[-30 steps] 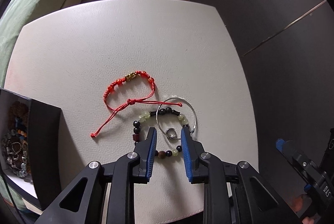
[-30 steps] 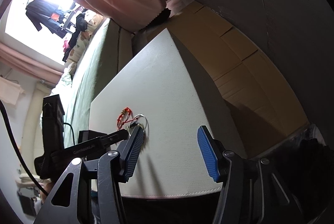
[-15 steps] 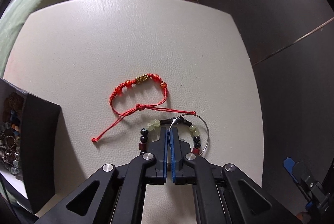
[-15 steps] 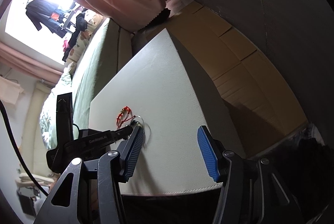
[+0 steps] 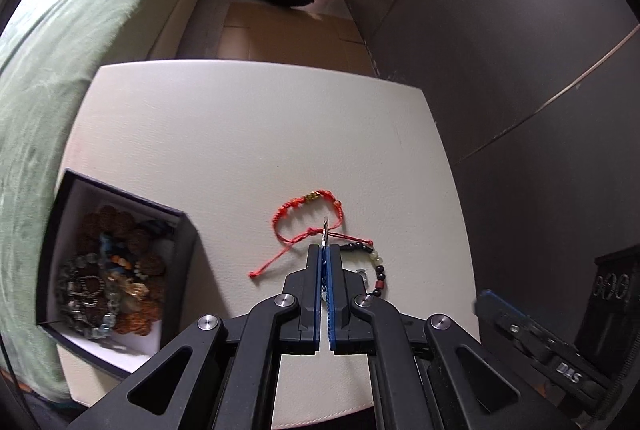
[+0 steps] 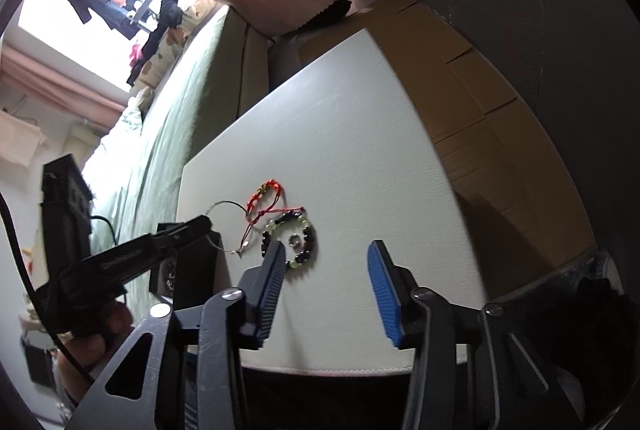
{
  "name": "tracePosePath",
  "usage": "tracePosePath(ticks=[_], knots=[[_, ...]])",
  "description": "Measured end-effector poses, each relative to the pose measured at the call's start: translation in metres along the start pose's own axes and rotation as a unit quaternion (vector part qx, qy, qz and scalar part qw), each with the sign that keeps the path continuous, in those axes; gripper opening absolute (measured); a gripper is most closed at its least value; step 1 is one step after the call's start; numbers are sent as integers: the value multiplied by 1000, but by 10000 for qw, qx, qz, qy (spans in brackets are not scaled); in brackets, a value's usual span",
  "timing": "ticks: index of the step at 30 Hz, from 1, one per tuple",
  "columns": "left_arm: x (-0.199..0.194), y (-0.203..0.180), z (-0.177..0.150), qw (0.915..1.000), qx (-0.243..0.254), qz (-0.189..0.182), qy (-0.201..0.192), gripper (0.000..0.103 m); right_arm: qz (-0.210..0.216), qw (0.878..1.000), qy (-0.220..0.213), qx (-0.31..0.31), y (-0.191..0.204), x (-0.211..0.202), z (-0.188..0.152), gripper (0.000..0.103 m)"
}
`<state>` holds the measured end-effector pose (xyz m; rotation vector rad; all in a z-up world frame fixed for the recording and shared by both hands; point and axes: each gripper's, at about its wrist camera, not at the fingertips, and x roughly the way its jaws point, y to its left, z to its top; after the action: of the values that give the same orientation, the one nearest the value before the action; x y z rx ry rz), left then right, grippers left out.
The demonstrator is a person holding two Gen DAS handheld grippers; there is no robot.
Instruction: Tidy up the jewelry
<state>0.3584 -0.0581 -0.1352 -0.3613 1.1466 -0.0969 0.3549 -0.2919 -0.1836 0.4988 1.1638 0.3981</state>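
Note:
My left gripper (image 5: pixel 324 249) is shut on a thin silver bangle (image 5: pixel 325 232), seen edge-on, and holds it above the white table (image 5: pixel 240 133). In the right wrist view the bangle (image 6: pixel 224 226) hangs as a hoop from the left gripper (image 6: pixel 202 222). A red cord bracelet (image 5: pixel 306 222) and a green-and-black bead bracelet (image 5: pixel 374 262) lie on the table; both also show in the right wrist view, the red one (image 6: pixel 262 203) and the bead one (image 6: pixel 296 238) with a small ring (image 6: pixel 295 240) inside. My right gripper (image 6: pixel 326 270) is open and empty, near the table's front edge.
A dark open box (image 5: pixel 120 197) with several bracelets inside stands at the table's left. A green bed (image 5: pixel 60 69) runs along the left. Cardboard (image 6: pixel 480 101) lies on the floor beyond the table. A dark wall (image 5: pixel 520 49) is at the right.
My left gripper closed on the silver bangle and lifted it off the table, drawing back and up. The box has come into fuller view. The right gripper moved nearer the table.

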Motion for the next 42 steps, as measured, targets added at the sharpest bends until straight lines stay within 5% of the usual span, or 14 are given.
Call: tracePosePath(ticks=[5,21,25,42], knots=[[-25,16,1,9998,-56,-40,-197,1,-158,9994,268,-175,18,27,5,26],[-80,85,0,9971,-409,-55,-636,1,-1524,9797,717,-1084,63,95,16,24],[-85,100,-2,9968,-475,-68,-644,1,-1852,9720,692,-1269,68,100,15,11],[-74,120,-10,9973,-476,-335,-444,3,-889,9859,57,-1415,121,17,1,9]])
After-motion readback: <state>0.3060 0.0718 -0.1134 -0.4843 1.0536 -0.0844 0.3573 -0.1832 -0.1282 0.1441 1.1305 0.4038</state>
